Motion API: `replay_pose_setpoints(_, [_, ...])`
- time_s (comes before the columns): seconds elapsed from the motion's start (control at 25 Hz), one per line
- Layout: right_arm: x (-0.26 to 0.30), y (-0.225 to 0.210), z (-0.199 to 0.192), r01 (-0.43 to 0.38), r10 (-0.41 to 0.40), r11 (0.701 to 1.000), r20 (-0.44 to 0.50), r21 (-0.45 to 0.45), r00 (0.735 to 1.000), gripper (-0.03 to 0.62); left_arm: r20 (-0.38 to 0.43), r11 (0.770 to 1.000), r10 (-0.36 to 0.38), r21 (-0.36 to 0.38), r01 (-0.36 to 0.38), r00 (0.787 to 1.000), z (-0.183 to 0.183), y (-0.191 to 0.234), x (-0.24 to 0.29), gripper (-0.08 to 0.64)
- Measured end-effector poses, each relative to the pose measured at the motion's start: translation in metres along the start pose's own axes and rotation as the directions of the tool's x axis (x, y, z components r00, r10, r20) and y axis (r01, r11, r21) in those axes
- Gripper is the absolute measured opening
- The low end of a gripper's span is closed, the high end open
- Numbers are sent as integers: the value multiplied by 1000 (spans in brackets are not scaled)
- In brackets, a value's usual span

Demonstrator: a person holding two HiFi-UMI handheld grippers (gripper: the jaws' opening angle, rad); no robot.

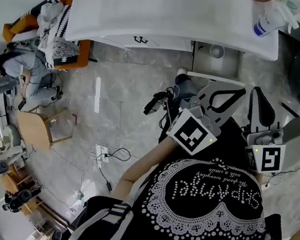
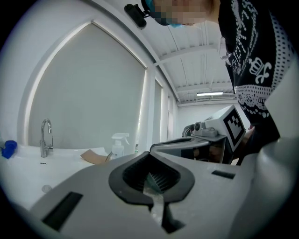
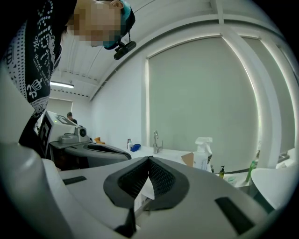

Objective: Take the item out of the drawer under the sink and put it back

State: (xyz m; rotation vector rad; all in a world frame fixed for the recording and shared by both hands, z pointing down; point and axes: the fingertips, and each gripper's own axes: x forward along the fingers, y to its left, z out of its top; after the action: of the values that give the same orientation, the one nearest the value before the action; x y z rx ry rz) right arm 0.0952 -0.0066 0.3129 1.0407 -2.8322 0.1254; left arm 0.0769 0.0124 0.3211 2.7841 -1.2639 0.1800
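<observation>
In the head view the drawer (image 1: 200, 60) under the white sink counter (image 1: 175, 20) stands open, and a small round grey item (image 1: 217, 52) lies in it. My left gripper (image 1: 237, 93) is held in front of the drawer and above the floor, its jaws together with nothing clearly between them. Just to its right, my right gripper (image 1: 258, 93) is also shut and empty. Both point roughly level toward the counter. The left gripper view shows shut tips (image 2: 150, 154) and the right gripper (image 2: 219, 128) alongside. The right gripper view shows shut tips (image 3: 148, 159) and the left gripper (image 3: 79, 140).
A faucet (image 2: 45, 137), a spray bottle (image 1: 269, 20) and a brown cardboard piece (image 2: 96, 156) are on the counter. An orange chair with clothes (image 1: 57, 31), a wooden stool (image 1: 35, 128) and a power strip with cables (image 1: 101, 151) are on the floor at left. A person (image 1: 18, 70) crouches there.
</observation>
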Motion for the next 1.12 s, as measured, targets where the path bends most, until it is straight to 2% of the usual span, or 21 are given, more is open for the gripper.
replay_pose_setpoints(0.12, [0,5,-3,-3,3,1000,-11,15,1000,18,0,1000,3,2,-3,1000,0,1,0,5])
replay_pose_setpoints(0.4, [-3,6,-12,-26,25,999,-42,-28,999,18,-3,1000,-7,-1,7,1000,-1,-4,13,5])
replay_pose_setpoints(0.72, [-7,4,-21,0,2,999,-49,34,999,18,-17,1000,-28,-9,27,999,-7,-8,9,5])
replay_pose_setpoints(1.12, [-10,4,-24,20,-18,999,-52,31,998,18,-17,998,-55,-9,55,998,-10,-13,11,5])
